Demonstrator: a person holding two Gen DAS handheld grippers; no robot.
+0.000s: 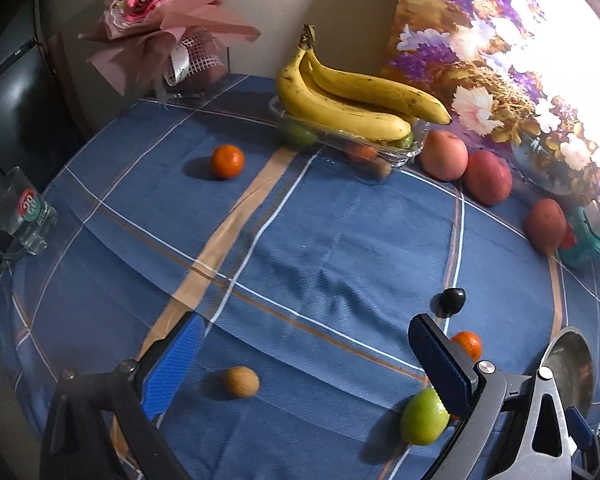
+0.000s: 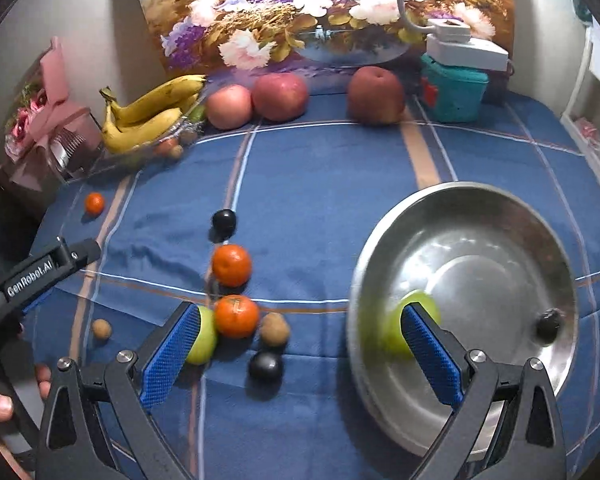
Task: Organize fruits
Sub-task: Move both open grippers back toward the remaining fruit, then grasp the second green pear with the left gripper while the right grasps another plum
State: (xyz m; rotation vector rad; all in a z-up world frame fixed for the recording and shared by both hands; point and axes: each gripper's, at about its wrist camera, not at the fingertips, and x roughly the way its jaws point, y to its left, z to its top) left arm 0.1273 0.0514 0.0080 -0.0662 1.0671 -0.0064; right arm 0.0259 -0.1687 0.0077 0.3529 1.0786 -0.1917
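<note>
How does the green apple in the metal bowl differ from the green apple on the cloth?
The bowl apple lies inside the metal bowl; the cloth apple sits on the tablecloth. The bowl apple looks blurred, the cloth apple sharp. The cloth apple touches an orange; the bowl apple touches no fruit. Both are green.

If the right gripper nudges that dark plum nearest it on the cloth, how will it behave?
The dark plum looks round and glossy, so it would likely roll and may slip between pads. The tablecloth is wrinkled, which could slow it. It sits near the kiwi, so it may bump that.
</note>
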